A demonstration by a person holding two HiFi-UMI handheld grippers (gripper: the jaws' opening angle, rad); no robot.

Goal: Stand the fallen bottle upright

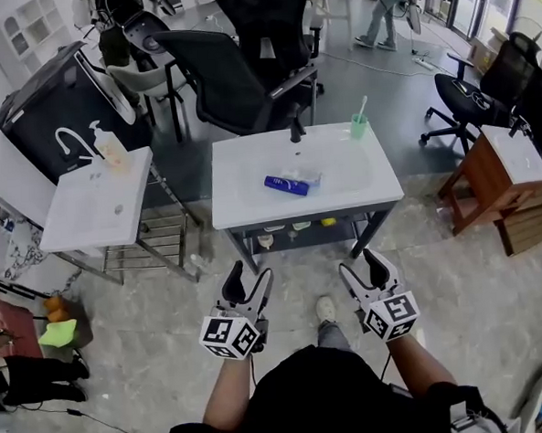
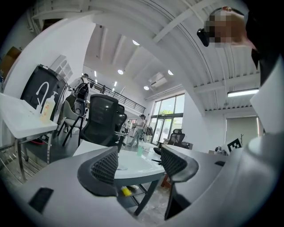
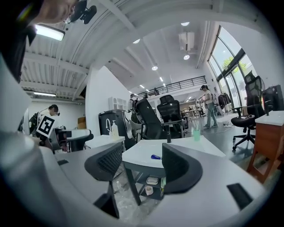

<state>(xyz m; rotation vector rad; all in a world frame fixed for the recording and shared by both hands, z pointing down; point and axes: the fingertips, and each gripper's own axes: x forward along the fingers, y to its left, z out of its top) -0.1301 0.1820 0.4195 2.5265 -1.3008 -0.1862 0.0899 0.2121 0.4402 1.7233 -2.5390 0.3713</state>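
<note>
- The blue bottle [image 1: 286, 185] lies on its side in the shallow basin of the white worktop [image 1: 243, 213], roughly in the middle, its length running left to right and slightly slanted.
- From the right gripper view, the bottle [image 3: 155, 157] shows as a small blue shape flat on the worktop [image 3: 137, 155], far beyond the jaws.
- The left hand-held gripper [image 1: 250, 274] is well short of the worktop's near edge, pointing towards it. Its jaws stand wide apart with nothing between them.
- The left gripper view shows the same: both pads of the left hand-held gripper [image 2: 140, 162] are spread, with only the worktop's corner [image 2: 133, 166] seen far off through the gap.
- The right hand-held gripper [image 1: 362, 265] sits level with the left one, also well clear of the worktop. Its jaws are wide and empty too [image 3: 142, 162].
- A green cup [image 1: 359, 124] with a toothbrush stands upright at the back right of the worktop, near a black tap [image 1: 296, 130] at the back edge.
- On the shelf under the worktop lie a few small items, one of them yellow [image 1: 328, 222].
- A second white sink unit [image 1: 88, 218] stands to the left, apart from the first, with a soap pump bottle [image 1: 111, 147] upright at its back.
- Black office chairs [image 1: 226, 76] stand behind the worktop, and a wooden side table [image 1: 488, 179] is off to the right.
</note>
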